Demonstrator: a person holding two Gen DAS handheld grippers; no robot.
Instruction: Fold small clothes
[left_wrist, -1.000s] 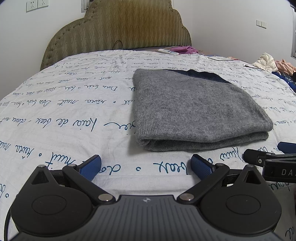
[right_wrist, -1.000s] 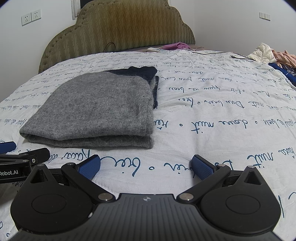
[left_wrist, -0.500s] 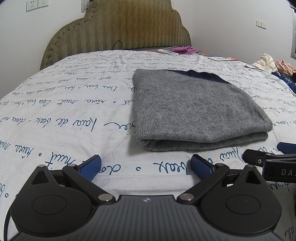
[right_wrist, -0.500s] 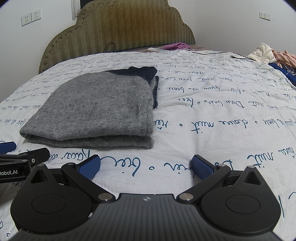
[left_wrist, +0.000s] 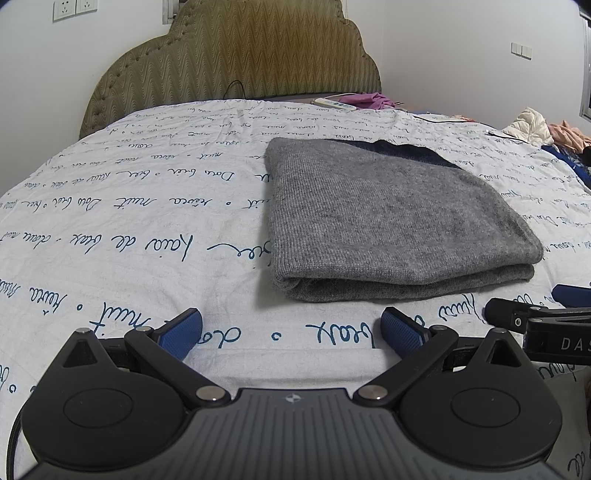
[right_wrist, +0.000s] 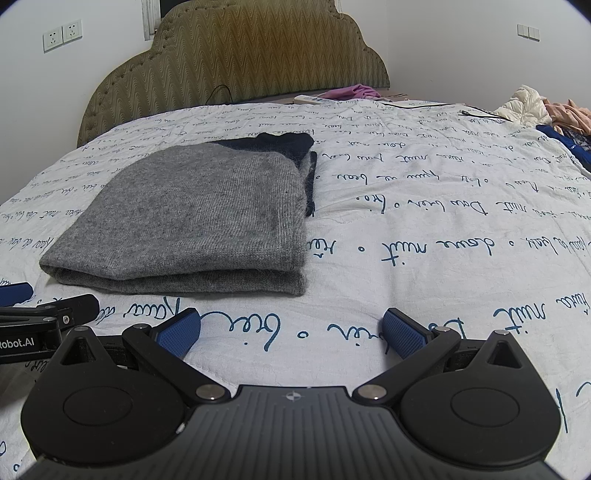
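Note:
A grey knit garment with a dark navy part lies folded in a flat rectangle on the bed; it shows in the left wrist view (left_wrist: 391, 221) and in the right wrist view (right_wrist: 195, 218). My left gripper (left_wrist: 291, 332) is open and empty, low over the sheet just in front of the garment's near fold. My right gripper (right_wrist: 291, 330) is open and empty, in front of the garment and to its right. Each gripper's tip shows at the edge of the other's view. Neither touches the garment.
The bed has a white sheet with blue handwriting print (left_wrist: 129, 221) and an olive padded headboard (left_wrist: 236, 55). A pile of loose clothes (right_wrist: 546, 110) lies at the far right. A purple cloth (right_wrist: 351, 91) and a power strip (right_wrist: 314, 99) lie near the headboard.

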